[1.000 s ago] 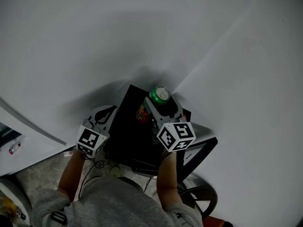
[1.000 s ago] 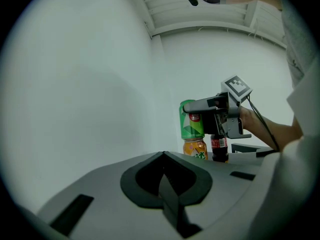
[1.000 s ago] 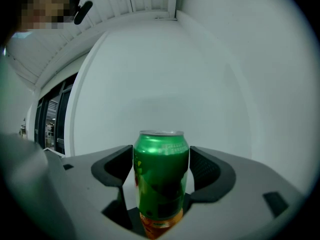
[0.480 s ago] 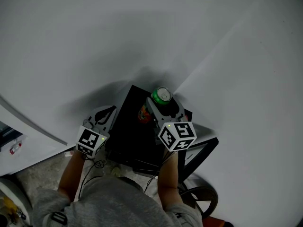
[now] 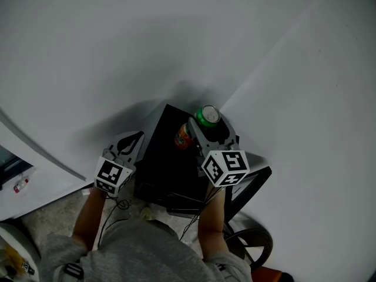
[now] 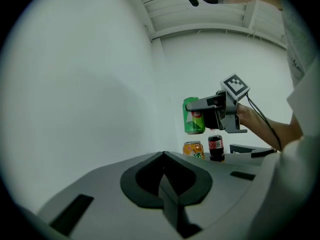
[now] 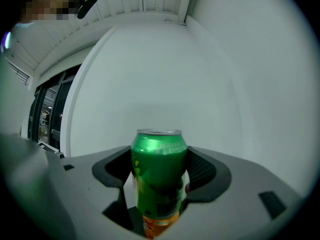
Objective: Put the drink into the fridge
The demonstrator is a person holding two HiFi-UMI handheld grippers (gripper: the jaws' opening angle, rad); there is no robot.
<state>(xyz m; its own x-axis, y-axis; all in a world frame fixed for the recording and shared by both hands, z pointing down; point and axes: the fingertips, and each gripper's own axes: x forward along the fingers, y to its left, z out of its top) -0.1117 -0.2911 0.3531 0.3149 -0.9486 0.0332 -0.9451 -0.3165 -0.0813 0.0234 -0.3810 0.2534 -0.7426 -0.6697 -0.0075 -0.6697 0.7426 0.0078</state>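
Note:
My right gripper (image 5: 210, 129) is shut on a green drink can (image 5: 207, 116) and holds it upright above a black box-shaped unit (image 5: 167, 163) in a white wall corner. In the right gripper view the green can (image 7: 158, 154) fills the gap between the jaws of the right gripper (image 7: 160, 189). An orange can (image 5: 184, 137) stands on the unit just below it. From the left gripper view, the orange can (image 6: 193, 150) and a small cola bottle (image 6: 216, 148) stand under the raised green can (image 6: 193, 115). My left gripper (image 5: 130, 141) hangs left of the unit, shut and empty.
White walls close in behind and to the right of the unit. A black frame (image 5: 249, 187) and a wheel (image 5: 249, 245) sit at its right side. Cables (image 5: 176, 207) trail at its front edge. A window ledge (image 5: 23, 151) runs along the left.
The right gripper has carried the green can slightly to the right and farther back, so more of the orange can shows. The left gripper has stayed put.

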